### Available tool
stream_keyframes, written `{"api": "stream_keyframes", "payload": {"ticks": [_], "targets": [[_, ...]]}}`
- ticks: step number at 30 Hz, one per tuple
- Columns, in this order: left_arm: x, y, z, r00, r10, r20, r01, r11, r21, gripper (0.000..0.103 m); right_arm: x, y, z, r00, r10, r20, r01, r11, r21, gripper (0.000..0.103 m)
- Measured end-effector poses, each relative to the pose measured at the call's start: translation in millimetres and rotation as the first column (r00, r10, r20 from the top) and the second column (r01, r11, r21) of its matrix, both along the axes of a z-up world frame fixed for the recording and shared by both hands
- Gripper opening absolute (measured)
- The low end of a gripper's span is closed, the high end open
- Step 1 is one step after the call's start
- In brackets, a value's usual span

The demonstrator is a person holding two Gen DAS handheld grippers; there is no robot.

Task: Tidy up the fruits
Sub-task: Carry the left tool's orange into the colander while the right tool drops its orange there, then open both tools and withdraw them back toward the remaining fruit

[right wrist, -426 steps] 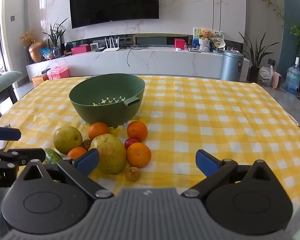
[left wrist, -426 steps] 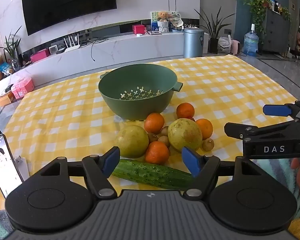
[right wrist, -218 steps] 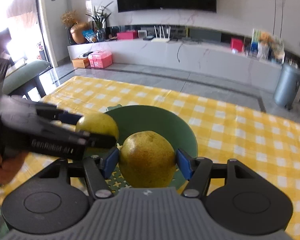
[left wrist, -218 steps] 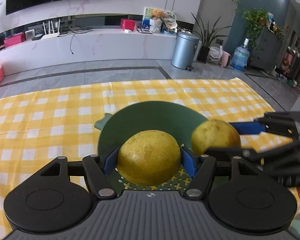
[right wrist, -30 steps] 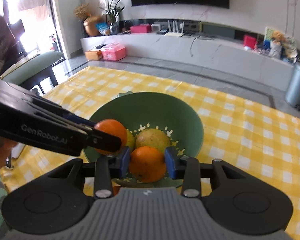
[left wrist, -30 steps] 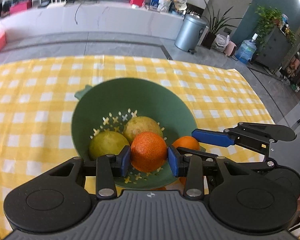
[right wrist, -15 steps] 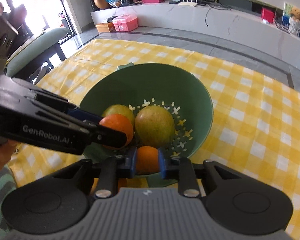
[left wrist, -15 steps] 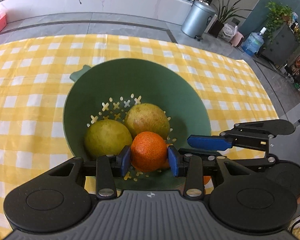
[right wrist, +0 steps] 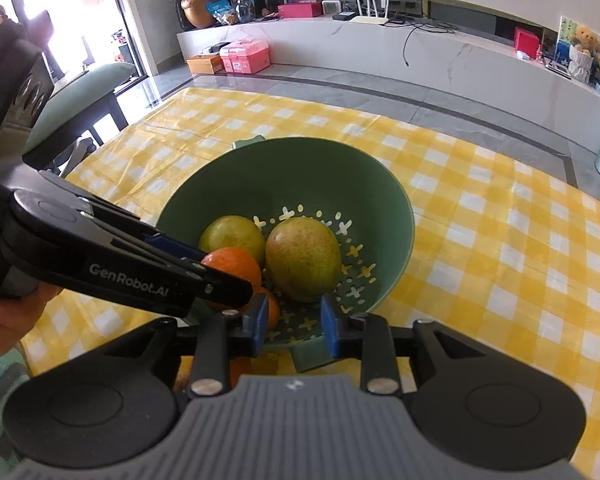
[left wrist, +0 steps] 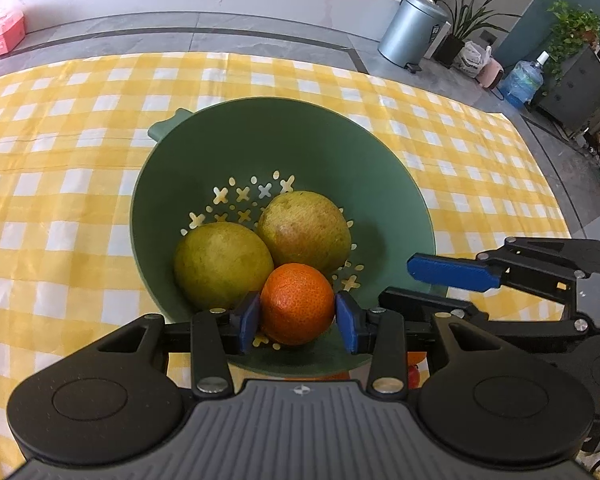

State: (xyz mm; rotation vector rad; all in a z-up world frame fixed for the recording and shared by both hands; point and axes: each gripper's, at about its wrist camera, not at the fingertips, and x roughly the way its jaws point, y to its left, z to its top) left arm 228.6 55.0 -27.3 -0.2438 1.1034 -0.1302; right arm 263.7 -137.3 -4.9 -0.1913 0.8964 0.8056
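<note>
My left gripper (left wrist: 296,316) hangs over the near edge of the green colander (left wrist: 400,200), its jaws pinching an orange (left wrist: 296,302). My right gripper (right wrist: 292,326) has nothing between its jaws, which are opening and stand slightly apart. A second orange (right wrist: 271,308) lies just left of its left pad, down in the colander; whether it touches the pad I cannot tell.

Step in hand, as I judge it: set the held orange down inside the colander. To do this well I should lower it toward the perforated bottom before spreading the jaws, so it settles rather than drops. The free floor is at 1 to 3 o'clock from the held fruit; easing toward that side would avoid knocking the fruit already seated.

Contents of the colander, from the left wrist view: one yellow-green pear (left wrist: 222,266) at 9 o'clock of the bowl floor, and a second pear (left wrist: 304,230) at centre, the two touching. The held orange sits at 6 o'clock, close against both.

The colander stands on the tabletop (left wrist: 60,160), covered in a yellow checked cloth. More fruit shows beneath the colander's near edge, mostly hidden.
</note>
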Motion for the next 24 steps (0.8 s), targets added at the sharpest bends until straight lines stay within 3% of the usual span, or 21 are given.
{"api": "stream_keyframes", "payload": {"ticks": [4,12,24], "targets": [[-6.5,0.6,8.4,0.999,-0.001,0.032,0.001,1.0,0.003,0.053,-2.2,-2.5,2.7,1.0,-0.01,0.01,0.01,1.0,0.001,0.027],[-23.9,-0.6,24.0,0.996,0.033,0.077,-0.034,0.999,0.005,0.053,-16.5,-8.4,8.0,0.999,-0.041,0.034,0.04,0.999,0.005,0.039],[-76.6,-22.3,52.6,0.971,-0.004,0.24,-0.018,0.996,0.089,0.053,-58.9,-33.8,21.8,0.976,-0.189,0.112,0.179,0.98,0.091,0.044]]}}
